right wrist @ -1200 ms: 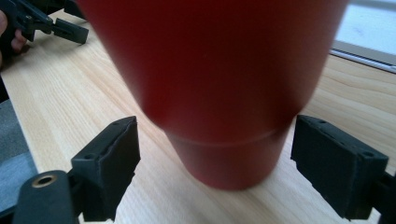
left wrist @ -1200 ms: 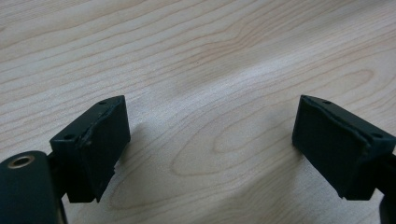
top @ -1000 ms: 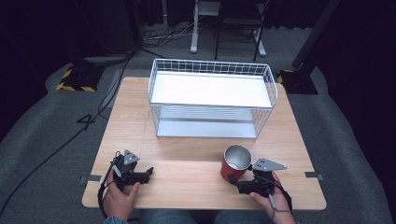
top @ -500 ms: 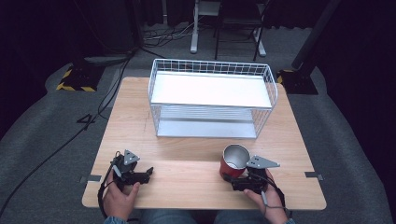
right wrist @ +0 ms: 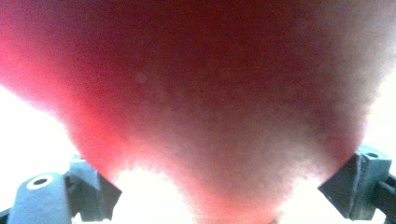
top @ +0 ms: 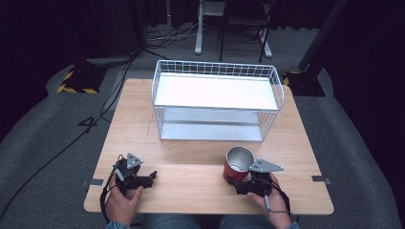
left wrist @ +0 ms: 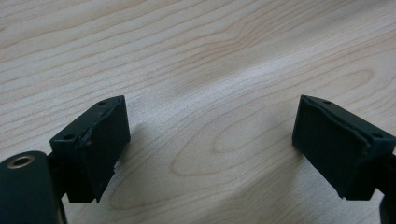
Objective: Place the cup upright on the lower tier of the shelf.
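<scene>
A red cup (top: 237,163) with a shiny metal inside stands upright on the wooden table (top: 191,167), front right. My right gripper (top: 237,184) sits right against the cup's near side, held by a hand. In the right gripper view the blurred red cup (right wrist: 210,107) lies between the two wide-apart jaws, and I cannot tell whether they touch it. My left gripper (top: 150,177) rests low at the table's front left. Its fingers (left wrist: 93,140) are spread wide over bare wood with nothing between them.
A white wire basket (top: 217,98) with a white shelf on top stands across the back half of the table. Bare wood lies between the two grippers. Cables and chair legs are on the grey floor beyond the table.
My right gripper has slid left and forward, closing in on the red cup until the cup sits between its jaws. The left gripper has stayed put.
</scene>
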Tool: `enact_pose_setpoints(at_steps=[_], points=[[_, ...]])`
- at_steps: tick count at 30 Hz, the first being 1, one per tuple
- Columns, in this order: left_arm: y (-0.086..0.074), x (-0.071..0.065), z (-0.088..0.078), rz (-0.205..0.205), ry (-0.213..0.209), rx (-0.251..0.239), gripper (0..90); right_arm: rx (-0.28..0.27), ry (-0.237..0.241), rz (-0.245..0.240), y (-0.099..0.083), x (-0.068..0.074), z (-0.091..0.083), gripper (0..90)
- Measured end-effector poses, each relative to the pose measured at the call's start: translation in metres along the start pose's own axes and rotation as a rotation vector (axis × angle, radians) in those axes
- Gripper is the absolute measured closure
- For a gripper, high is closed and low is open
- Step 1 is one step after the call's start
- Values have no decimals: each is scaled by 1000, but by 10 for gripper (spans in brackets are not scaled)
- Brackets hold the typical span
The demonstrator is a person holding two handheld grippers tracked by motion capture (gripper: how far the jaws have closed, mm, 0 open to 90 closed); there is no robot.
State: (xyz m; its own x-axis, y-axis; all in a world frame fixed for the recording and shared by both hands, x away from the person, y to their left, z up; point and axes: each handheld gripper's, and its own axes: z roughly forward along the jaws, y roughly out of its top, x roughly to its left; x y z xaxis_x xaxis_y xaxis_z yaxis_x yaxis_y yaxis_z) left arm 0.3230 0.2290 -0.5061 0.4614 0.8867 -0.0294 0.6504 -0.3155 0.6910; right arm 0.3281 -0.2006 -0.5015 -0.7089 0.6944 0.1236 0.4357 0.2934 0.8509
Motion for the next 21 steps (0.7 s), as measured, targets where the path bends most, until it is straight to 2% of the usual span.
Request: enact_pose_setpoints(at_steps=[4, 12, 21], points=[[0, 0, 0, 0, 0, 0, 115, 1, 0, -11, 0, 0, 0, 148], [0, 0, 0, 0, 0, 0, 115, -6, -29, -79, 1, 4, -2, 169], [0, 0, 0, 0, 0, 0, 115, -12, -31, -81, 2, 5, -2, 171]])
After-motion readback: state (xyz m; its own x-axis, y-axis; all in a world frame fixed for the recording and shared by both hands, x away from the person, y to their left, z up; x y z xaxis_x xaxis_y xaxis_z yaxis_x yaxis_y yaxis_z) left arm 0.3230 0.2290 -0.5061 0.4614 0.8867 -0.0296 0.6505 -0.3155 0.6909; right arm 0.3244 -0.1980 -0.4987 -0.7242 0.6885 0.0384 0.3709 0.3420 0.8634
